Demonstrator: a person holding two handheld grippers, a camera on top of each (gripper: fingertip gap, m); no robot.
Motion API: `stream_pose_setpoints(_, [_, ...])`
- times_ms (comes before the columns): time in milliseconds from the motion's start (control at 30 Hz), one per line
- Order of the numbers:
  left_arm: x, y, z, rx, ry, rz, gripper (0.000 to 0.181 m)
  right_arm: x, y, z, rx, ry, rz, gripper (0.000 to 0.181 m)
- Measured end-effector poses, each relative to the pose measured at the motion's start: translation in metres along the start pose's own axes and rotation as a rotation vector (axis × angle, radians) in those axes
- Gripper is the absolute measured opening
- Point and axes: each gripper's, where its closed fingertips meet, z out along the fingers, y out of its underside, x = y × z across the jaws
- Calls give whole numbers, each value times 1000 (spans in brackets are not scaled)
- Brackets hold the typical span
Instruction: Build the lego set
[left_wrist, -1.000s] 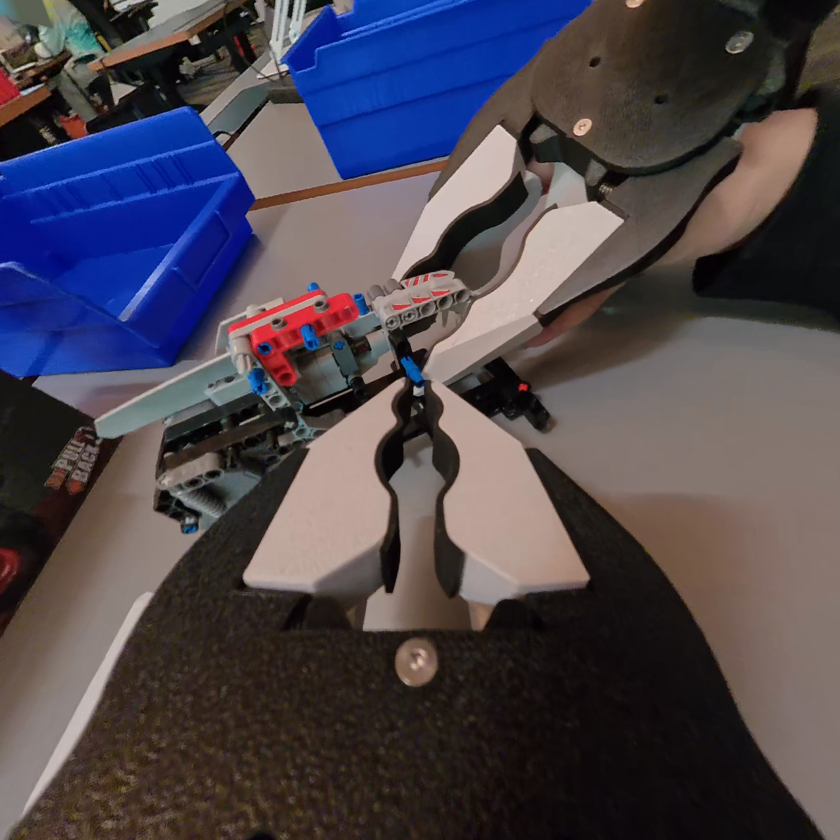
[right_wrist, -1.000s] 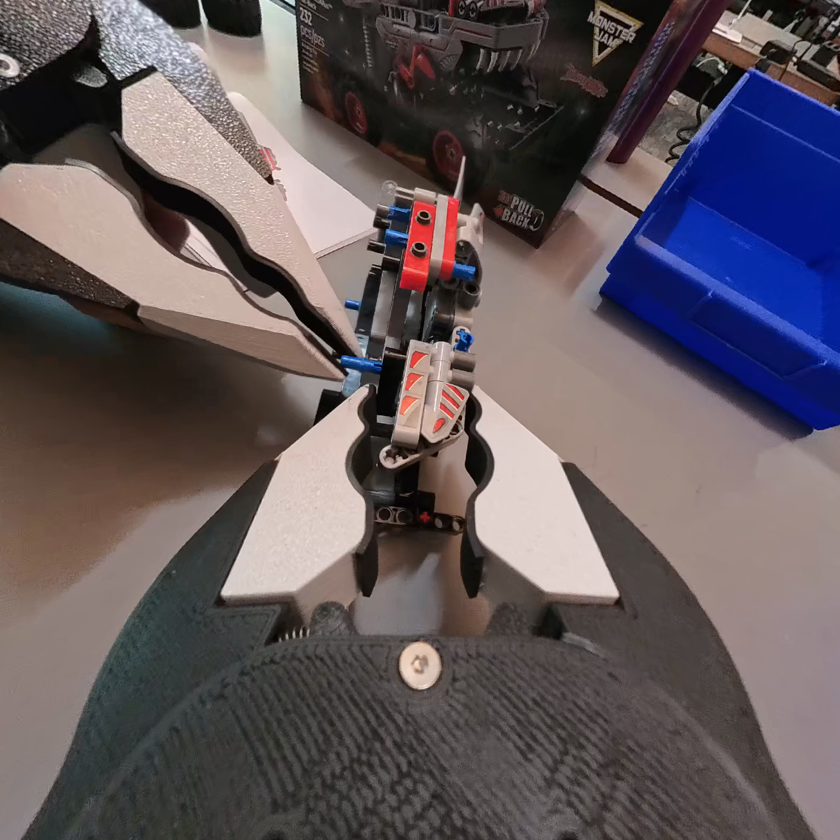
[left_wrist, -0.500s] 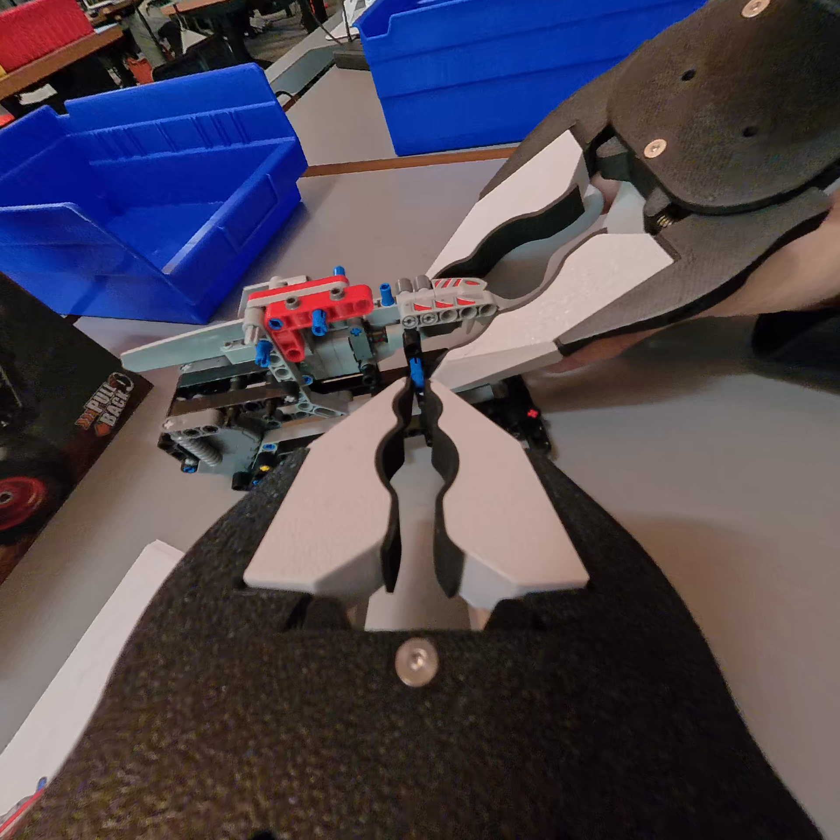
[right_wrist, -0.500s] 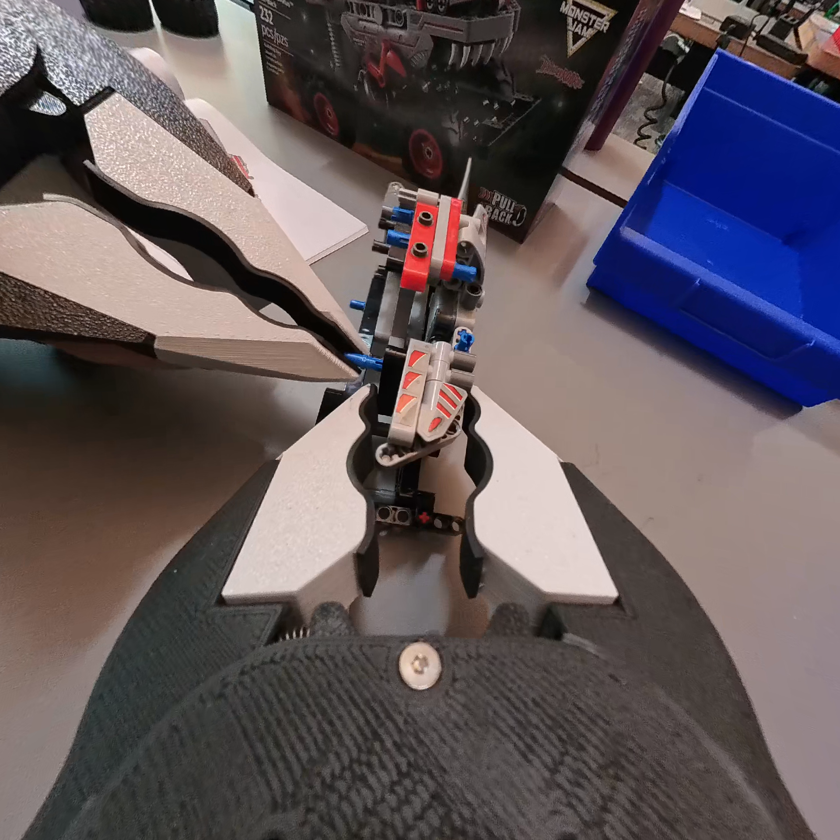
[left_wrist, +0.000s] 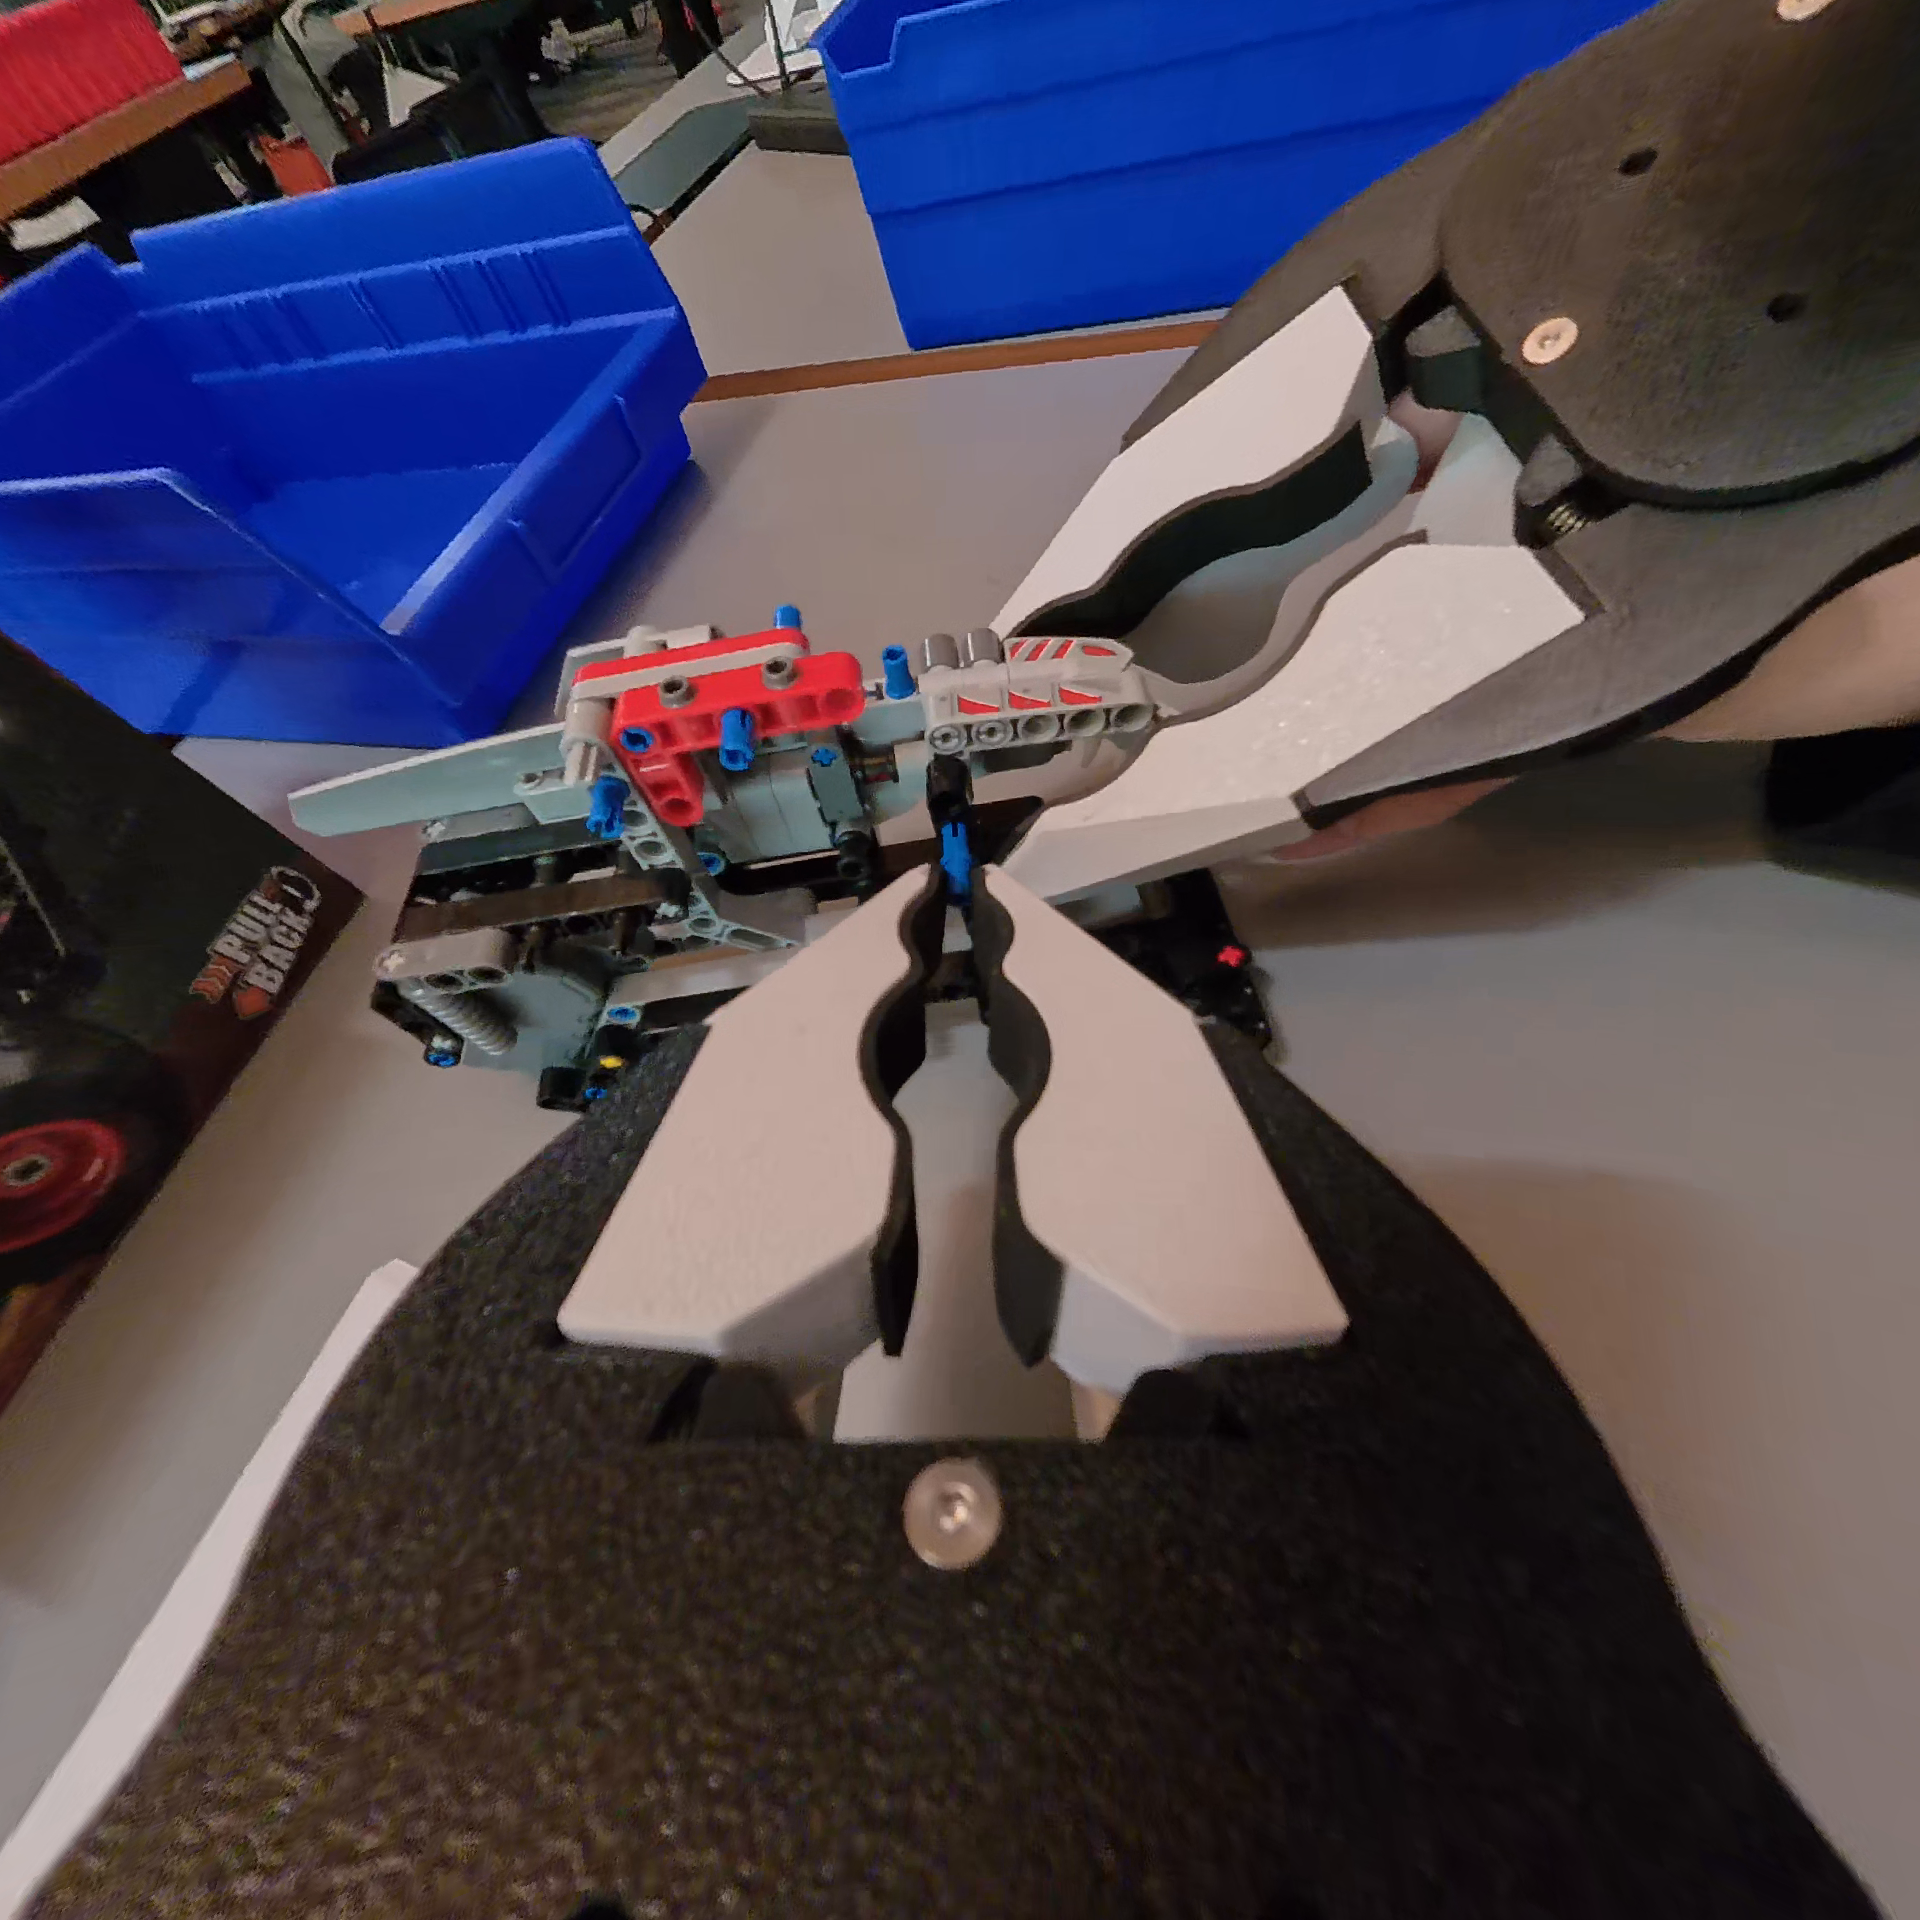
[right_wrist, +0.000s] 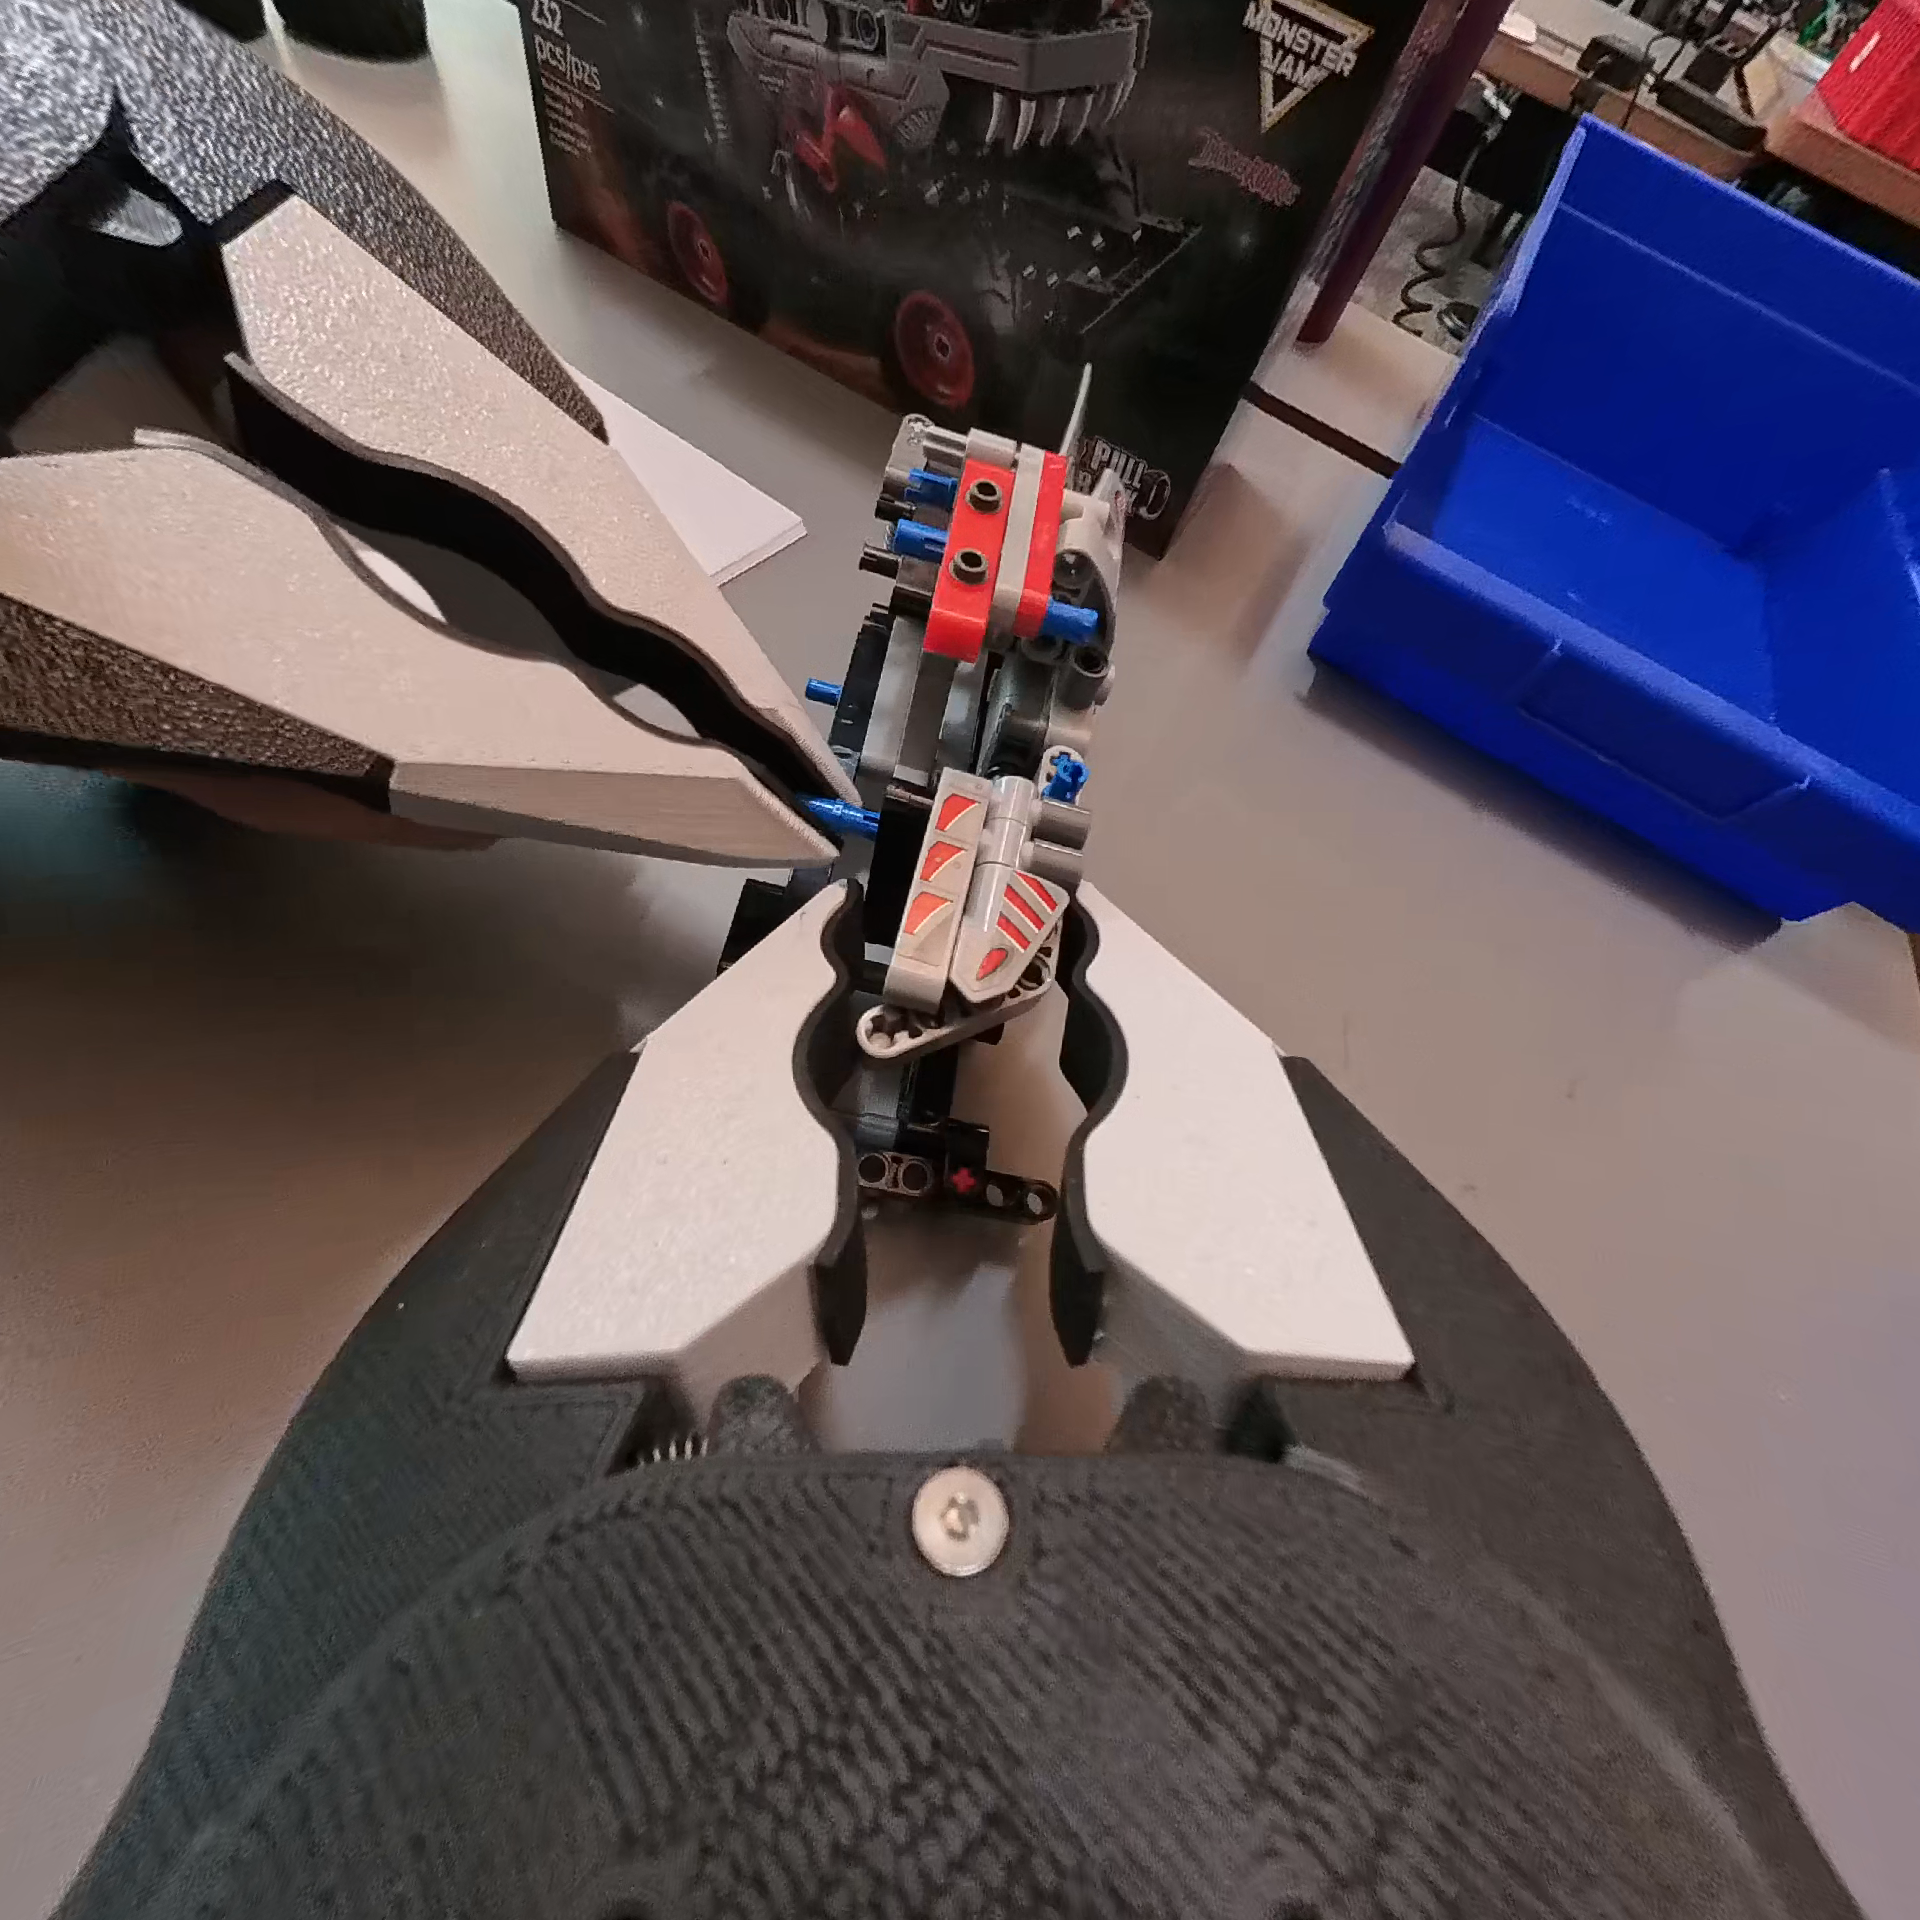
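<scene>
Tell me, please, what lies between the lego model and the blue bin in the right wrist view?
Only bare grey table lies between the lego model and the blue bin, as the right wrist view shows.

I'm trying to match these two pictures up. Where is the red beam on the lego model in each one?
Left wrist view: red beam left of centre, atop the model, lying sideways.
Right wrist view: red beam centre, upper part, running away from the camera.
Shared landmark: the grey red-striped panel.
</scene>
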Motion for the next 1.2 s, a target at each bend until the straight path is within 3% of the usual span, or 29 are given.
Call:
stream_pose_setpoints(300, [-7,1,1,3,-79,155,1,1,-2,4,-7,28,20,34])
stream_pose_setpoints(500, [-7,1,1,-7,83,-153,0,1,-3,6,-9,42,9,34])
stream_pose_setpoints(733, [-11,1,2,-15,-84,301,0,1,-2,6,-10,32,20,34])
stream_pose_setpoints(800, [-11,0,2,-26,-96,355,0,1,-2,6,-10,32,18,33])
stream_pose_setpoints(867, [-10,0,2,-21,-53,257,0,1,-2,6,-10,34,14,34])
stream_pose_setpoints(1000, [-8,0,2,-7,117,-99,0,1,-2,6,-9,35,10,34])
stream_pose_setpoints(1133, [-7,-1,4,-21,173,-226,0,3,-2,5,-10,39,6,34])
stream_pose_setpoints(1200, [-8,-1,4,-23,171,-203,0,3,-1,6,-13,43,6,34])
